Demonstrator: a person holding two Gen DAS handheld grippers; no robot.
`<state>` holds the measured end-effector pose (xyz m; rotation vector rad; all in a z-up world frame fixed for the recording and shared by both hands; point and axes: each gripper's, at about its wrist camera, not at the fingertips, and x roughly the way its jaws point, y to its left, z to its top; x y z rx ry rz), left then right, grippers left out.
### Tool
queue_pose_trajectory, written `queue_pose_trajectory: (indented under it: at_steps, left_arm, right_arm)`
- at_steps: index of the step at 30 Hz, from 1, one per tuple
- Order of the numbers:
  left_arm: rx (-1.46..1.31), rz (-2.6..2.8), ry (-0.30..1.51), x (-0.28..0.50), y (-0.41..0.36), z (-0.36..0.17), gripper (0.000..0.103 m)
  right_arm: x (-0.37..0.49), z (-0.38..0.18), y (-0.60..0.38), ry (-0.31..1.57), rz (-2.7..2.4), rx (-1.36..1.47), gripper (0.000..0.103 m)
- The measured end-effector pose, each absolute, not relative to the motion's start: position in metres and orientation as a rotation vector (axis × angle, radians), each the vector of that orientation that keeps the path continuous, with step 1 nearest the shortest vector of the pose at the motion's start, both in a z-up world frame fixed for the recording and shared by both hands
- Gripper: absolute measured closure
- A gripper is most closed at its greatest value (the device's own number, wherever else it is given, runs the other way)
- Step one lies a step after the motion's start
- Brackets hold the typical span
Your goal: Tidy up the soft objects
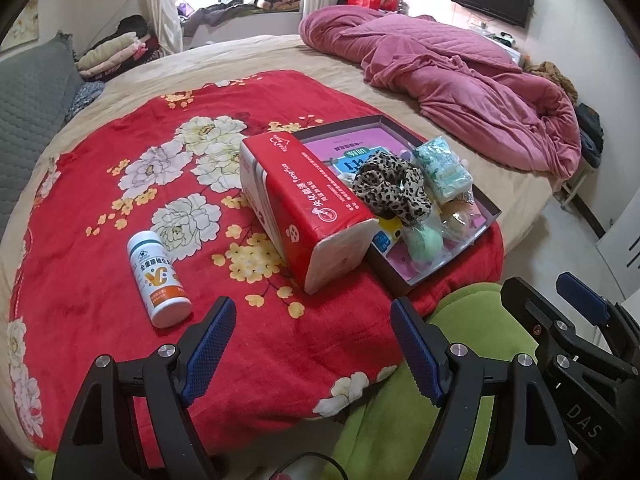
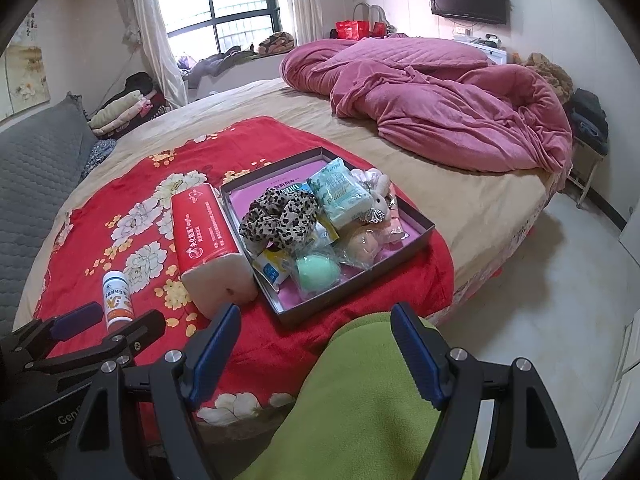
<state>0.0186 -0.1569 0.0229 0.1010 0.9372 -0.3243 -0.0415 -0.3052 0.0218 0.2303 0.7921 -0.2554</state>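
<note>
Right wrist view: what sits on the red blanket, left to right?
White pill bottle → red tissue pack → shallow dark tray holding the leopard scrunchie, green sponge ball and pale green tissue packet.

Right gripper body: white letters "DAS".
Left gripper body: white letters "Gen", cut off by the arm in front.
White bottle label: Chinese characters, beginning "全康牌维生"; rest unclear.
Red tissue pack top: upside-down Chinese print, too small to read.
Green packet in the box: print illegible.
</note>
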Motion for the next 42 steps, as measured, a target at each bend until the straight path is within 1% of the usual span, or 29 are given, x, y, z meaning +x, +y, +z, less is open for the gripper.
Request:
queue_pose_trajectory:
  at_steps: [42]
  left_arm:
    - [0.115,-0.283,0.972,0.023,-0.154,0.013,0.022]
  right_arm:
    - [-0.038,0.011,-0.307,0.84,-0.248,0.245,0.026]
